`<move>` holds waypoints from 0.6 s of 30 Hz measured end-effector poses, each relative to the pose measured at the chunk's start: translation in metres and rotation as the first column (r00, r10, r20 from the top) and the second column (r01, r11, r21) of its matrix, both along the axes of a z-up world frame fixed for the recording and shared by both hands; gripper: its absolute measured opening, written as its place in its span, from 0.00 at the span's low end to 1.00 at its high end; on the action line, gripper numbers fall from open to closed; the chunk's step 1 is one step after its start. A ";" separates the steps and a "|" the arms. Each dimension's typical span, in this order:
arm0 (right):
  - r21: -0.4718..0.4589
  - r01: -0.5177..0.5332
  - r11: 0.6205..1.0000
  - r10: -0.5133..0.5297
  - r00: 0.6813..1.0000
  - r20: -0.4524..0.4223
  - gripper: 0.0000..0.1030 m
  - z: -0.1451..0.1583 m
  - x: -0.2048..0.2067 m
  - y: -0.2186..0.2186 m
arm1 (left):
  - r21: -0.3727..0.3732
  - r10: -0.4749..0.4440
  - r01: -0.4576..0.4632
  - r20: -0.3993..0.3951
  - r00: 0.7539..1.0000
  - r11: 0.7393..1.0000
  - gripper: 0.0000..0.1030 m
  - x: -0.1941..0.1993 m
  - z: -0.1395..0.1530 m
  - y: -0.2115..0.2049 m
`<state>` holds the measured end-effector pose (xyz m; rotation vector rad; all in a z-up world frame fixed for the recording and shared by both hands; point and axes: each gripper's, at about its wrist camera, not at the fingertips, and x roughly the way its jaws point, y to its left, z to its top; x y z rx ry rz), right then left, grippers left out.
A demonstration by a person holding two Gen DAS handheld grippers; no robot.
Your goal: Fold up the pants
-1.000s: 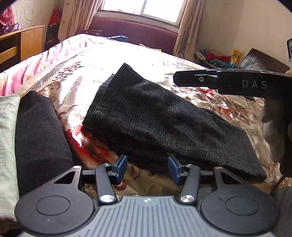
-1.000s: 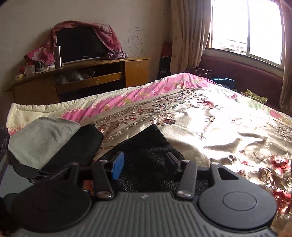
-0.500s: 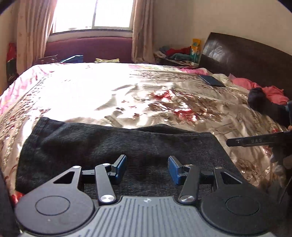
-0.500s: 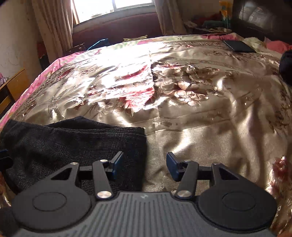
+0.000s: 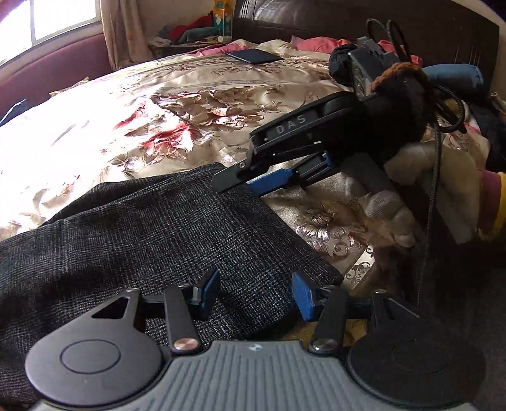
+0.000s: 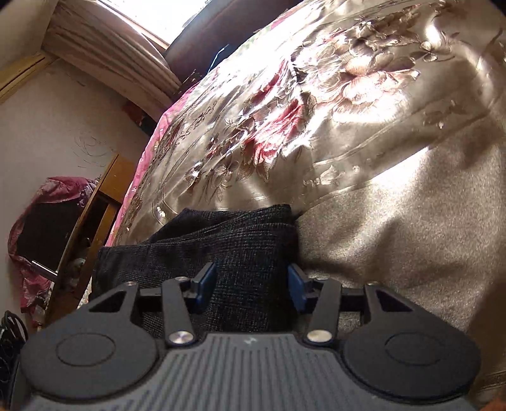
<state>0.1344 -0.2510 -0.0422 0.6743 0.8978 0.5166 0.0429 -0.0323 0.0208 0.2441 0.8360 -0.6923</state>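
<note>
Dark grey checked pants [image 5: 151, 240] lie flat on the floral satin bedspread [image 5: 158, 126]. My left gripper [image 5: 256, 291] is open, its blue pads on either side of the near corner of the pants' end. My right gripper [image 6: 249, 284] is open, with the far corner of the pants' end [image 6: 240, 246] between its pads. In the left wrist view the right gripper [image 5: 240, 178] comes in from the right, tipped on its side, low at the pants' far corner.
A dark headboard [image 5: 348, 19] stands at the back right with a phone [image 5: 253, 56] and clothes near it. A gloved hand [image 5: 392, 202] holds the right gripper. A wooden cabinet [image 6: 104, 196] stands beyond the bed's far edge.
Both grippers have swung along the pants to their end and dropped low over it. The right gripper has rolled onto its side. Both stay open.
</note>
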 end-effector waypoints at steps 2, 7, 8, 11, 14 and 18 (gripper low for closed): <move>0.054 0.015 0.998 -0.014 1.000 -0.027 0.39 -0.007 0.003 0.000 | -0.009 0.016 -0.017 -0.037 0.999 1.000 0.63 0.010 -0.007 0.000; 0.137 0.007 0.991 0.004 0.997 -0.081 0.16 -0.018 0.012 -0.003 | 0.020 0.007 -0.006 -0.030 1.000 1.000 0.65 0.008 -0.010 -0.010; 0.145 0.019 0.989 -0.007 0.997 -0.077 0.13 -0.017 0.010 -0.011 | 0.023 0.000 0.001 -0.023 1.000 1.000 0.65 0.005 -0.009 -0.010; 0.188 0.079 0.979 -0.067 0.995 -0.070 0.08 -0.015 0.006 -0.030 | 0.008 -0.020 0.020 -0.019 1.000 1.000 0.65 -0.004 -0.004 -0.008; 0.189 0.101 0.977 -0.093 0.994 -0.049 0.07 -0.013 0.009 -0.030 | 0.012 -0.043 0.043 -0.003 0.999 0.999 0.65 -0.011 -0.003 -0.016; 0.113 0.067 0.991 -0.066 0.998 -0.014 0.12 -0.007 0.015 -0.022 | 0.042 -0.056 0.055 0.024 0.998 0.998 0.67 -0.016 -0.009 -0.028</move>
